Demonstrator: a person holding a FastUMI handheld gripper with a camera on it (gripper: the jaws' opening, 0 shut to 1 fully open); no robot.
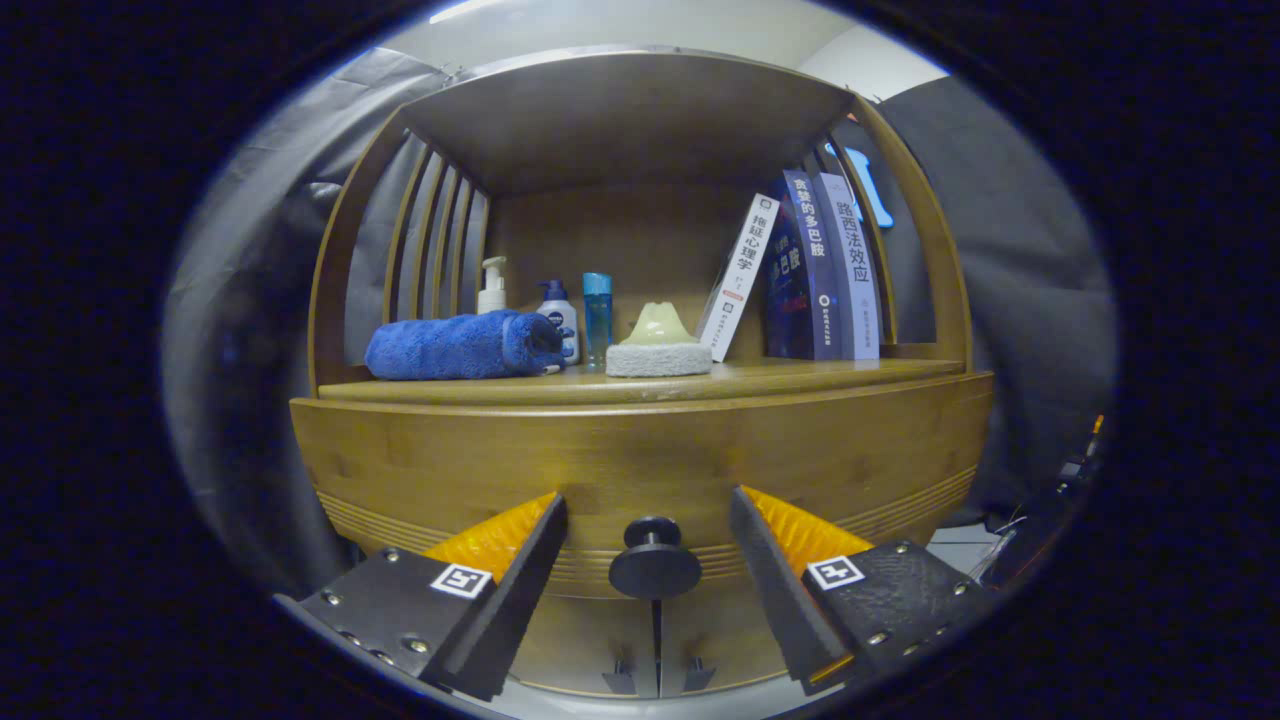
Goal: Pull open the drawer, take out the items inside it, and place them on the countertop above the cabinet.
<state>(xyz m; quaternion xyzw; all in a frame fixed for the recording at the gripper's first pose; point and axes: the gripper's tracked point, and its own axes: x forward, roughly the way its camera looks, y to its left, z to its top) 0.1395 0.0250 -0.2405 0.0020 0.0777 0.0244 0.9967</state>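
Gripper [651, 560]: fingers spread apart, round dark knob [654, 568] between them, untouched.
Drawer [640, 470]: closed, curved wooden front with grooved bands.
Worktop [800, 378]: holds rolled blue towel [462, 345], three bottles [560, 315], pale sponge [658, 345], leaning books [805, 270].

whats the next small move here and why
Probably close the fingers on the drawer knob. The gripper is open, with the knob centred between its fingers and neither touching it, and the drawer front looks shut. Gripping the knob must come before any pull.
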